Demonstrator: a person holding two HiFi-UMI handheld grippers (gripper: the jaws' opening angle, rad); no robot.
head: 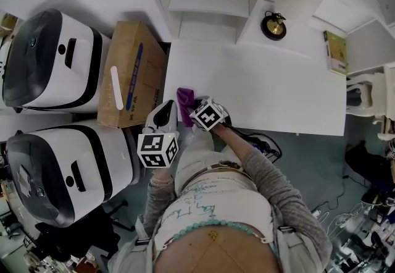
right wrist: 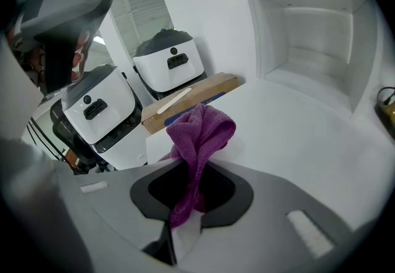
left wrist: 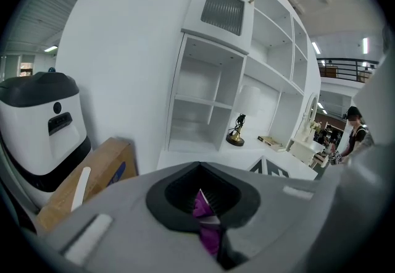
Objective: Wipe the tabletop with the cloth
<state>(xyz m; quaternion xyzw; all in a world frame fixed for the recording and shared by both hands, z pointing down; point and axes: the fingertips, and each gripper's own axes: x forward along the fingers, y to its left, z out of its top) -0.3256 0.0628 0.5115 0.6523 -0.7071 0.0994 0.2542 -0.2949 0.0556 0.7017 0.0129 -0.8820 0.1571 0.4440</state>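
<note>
Both grippers are pinching the purple cloth just above the near left corner of the white tabletop. The right gripper is clamping a bunched fold that is rising out of its jaws, while the left gripper is nipping a smaller corner, probably to spread the cloth flat for wiping

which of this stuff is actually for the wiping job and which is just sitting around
For the job: purple cloth, white tabletop, right gripper clamped on the cloth, left gripper with cloth between its jaws.
Just around: cardboard box, two white machines, brass ornament, book, shelves.
</note>
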